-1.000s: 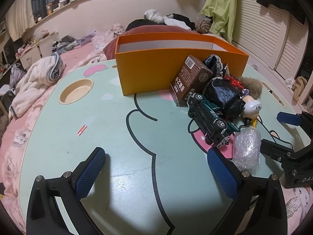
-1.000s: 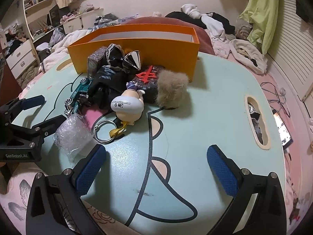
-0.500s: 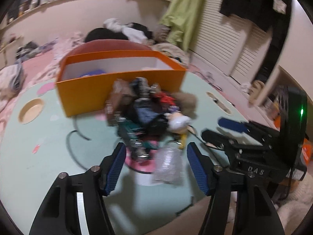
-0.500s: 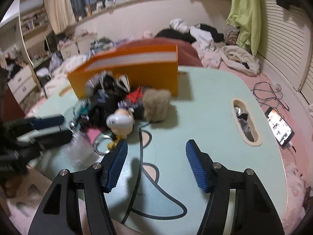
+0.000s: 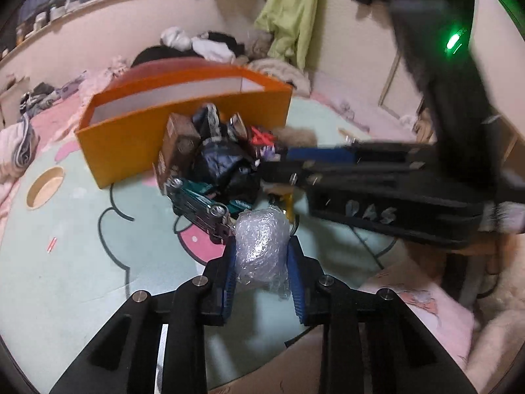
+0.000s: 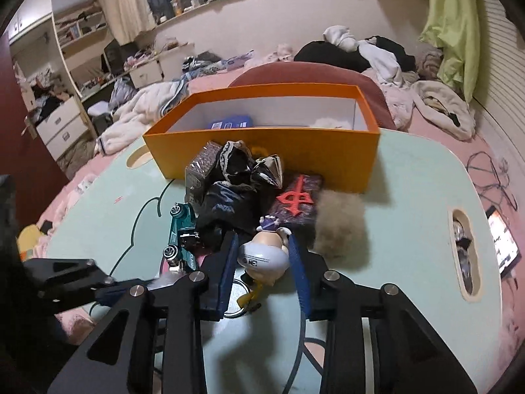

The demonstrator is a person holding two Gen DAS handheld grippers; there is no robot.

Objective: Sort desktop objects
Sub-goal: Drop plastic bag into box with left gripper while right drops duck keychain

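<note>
Grasping is the step: left gripper (image 5: 261,256) has just closed on the bubble-wrap wad (image 5: 261,246), right gripper (image 6: 263,252) on the round figurine (image 6: 265,256), so next comes lifting both toward the orange box (image 6: 262,147) at twelve o'clock.

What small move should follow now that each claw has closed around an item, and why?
Probably lift both and carry them toward the open orange cardboard box. The left claw has just closed on the clear crumpled bubble-wrap wad, the right claw on the white round figurine keychain; both seem gripped, and the box stands behind the pile.
</note>
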